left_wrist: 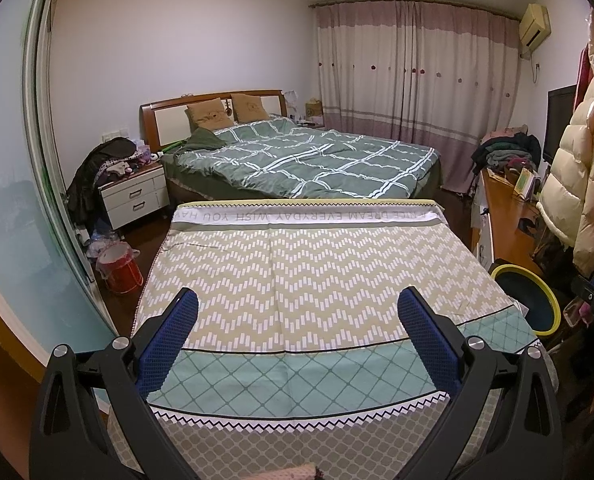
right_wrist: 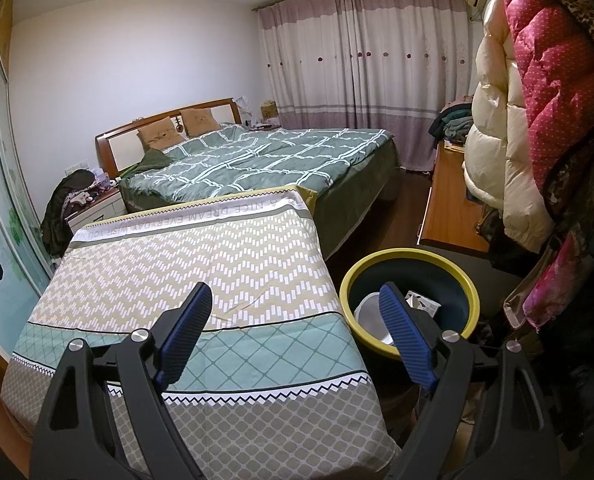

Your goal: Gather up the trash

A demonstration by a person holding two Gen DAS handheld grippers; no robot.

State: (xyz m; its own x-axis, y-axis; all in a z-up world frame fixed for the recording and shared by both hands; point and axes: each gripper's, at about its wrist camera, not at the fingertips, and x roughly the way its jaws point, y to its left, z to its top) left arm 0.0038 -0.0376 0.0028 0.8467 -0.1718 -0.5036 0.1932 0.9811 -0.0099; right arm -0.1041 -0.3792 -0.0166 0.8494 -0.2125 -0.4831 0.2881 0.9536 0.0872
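Bin placement: the yellow-rimmed bin [right_wrist: 411,312] is stood on the floor just beside the right edge of the cloth-covered table [right_wrist: 185,280], presumably so that trash can be dropped in from the tabletop without a long carry.
Bin contents: a small box-like item [right_wrist: 423,302] and a pale, curved sheet-like piece [right_wrist: 371,320] are seen inside the bin; what they are cannot be told.
Trash on the table: none can be made out on the patterned cloth in either view; only a faint crease is noticed near the right edge.
Task stage: collection is judged to be finished or nearly so, since nothing loose is left on the cloth.
Left gripper: the left gripper [left_wrist: 297,316] is held wide apart and nothing is gripped; it is pointed level along the table from the near edge, centred over the cloth.
Right gripper: the right gripper [right_wrist: 297,312] is likewise spread wide and carries nothing; it is held over the near right corner of the table, with its right finger [right_wrist: 407,340] seen in front of the bin's mouth.
Right pose reason: this position is judged to suit a release into the bin.
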